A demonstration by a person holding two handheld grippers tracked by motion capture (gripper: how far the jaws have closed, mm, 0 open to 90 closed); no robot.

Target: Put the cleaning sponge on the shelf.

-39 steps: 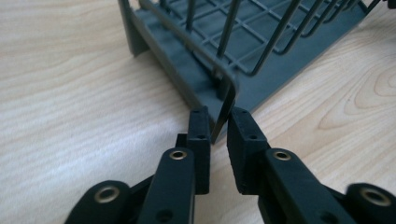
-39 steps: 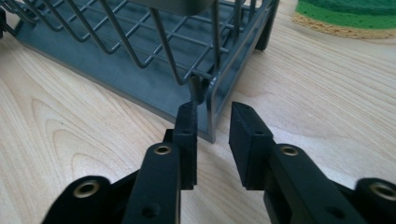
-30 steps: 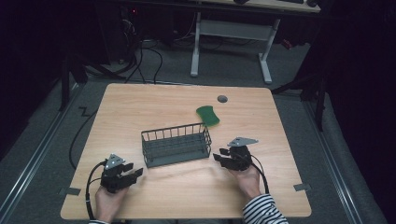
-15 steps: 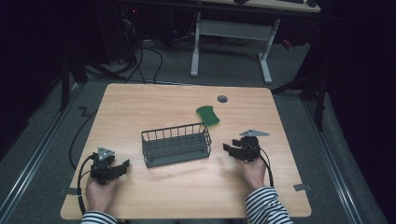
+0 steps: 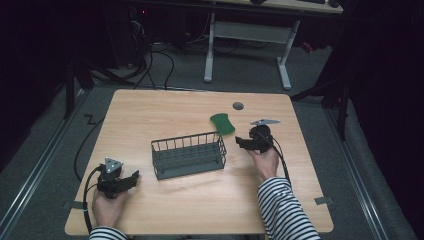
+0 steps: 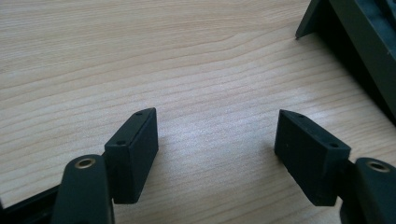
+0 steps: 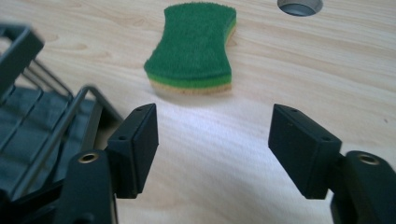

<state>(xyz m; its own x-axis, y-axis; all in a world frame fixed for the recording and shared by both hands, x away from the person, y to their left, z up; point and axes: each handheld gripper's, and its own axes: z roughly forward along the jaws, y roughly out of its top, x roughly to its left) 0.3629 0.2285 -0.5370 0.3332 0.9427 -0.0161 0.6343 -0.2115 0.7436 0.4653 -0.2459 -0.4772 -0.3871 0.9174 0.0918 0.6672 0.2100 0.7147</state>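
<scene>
— What are your two hands doing on the worktop (image 5: 150, 115) at this moment?

— I am holding my left gripper (image 5: 131, 178) low over the near left part of the wood, well apart from the wire basket (image 5: 188, 154). In the left gripper view, the left gripper (image 6: 215, 140) is showing its jaws spread wide with bare wood grain between them, and it is gripping nothing. A dark corner of the basket (image 6: 355, 42) is showing at the upper right of that view.

— And the other one?

— I am holding my right gripper (image 5: 242, 143) just beside the basket's right end, my hand (image 5: 265, 162) resting behind it and a striped sleeve (image 5: 285, 210) trailing to the near edge. In the right gripper view, the right gripper (image 7: 212, 140) is also standing wide open and empty.

— Where is the sponge lying?

— The green sponge (image 5: 222, 123) is lying flat on the worktop, just beyond the basket's far right corner and near my right gripper. From the right gripper view the sponge (image 7: 194, 44) is sitting ahead of the open jaws, green side up over a yellow layer, with the basket's wires (image 7: 42, 107) at the left and a round grey hole (image 7: 300, 5) beyond.
</scene>
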